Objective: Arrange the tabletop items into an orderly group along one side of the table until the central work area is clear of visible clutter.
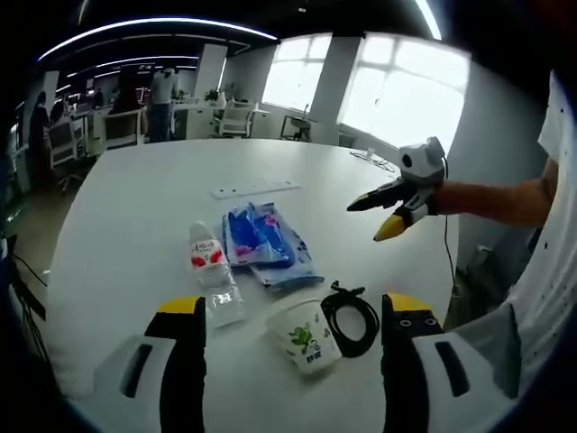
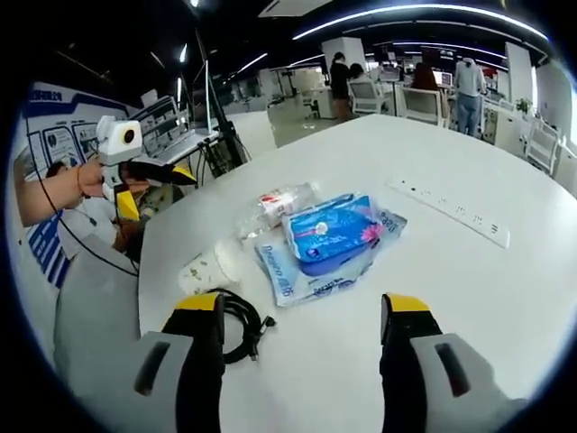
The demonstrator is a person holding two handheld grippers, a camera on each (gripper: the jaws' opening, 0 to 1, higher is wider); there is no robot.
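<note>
Ahead of the wide, empty left gripper (image 1: 293, 338), the white printed paper cup (image 1: 306, 336) lies tipped, probably light and crushable; pinch its rim gently; right gripper (image 2: 302, 338) wide too

Left gripper (image 1: 293, 329) with jaws apart above the white table (image 1: 135, 216). Between the jaws: paper cup (image 1: 306, 336) on its side, touching a coiled black cable (image 1: 350, 313). Beyond: water bottle (image 1: 215, 273), blue packets (image 1: 266, 242), power strip (image 1: 255, 189). Right gripper (image 1: 389, 209), upper right.
</note>
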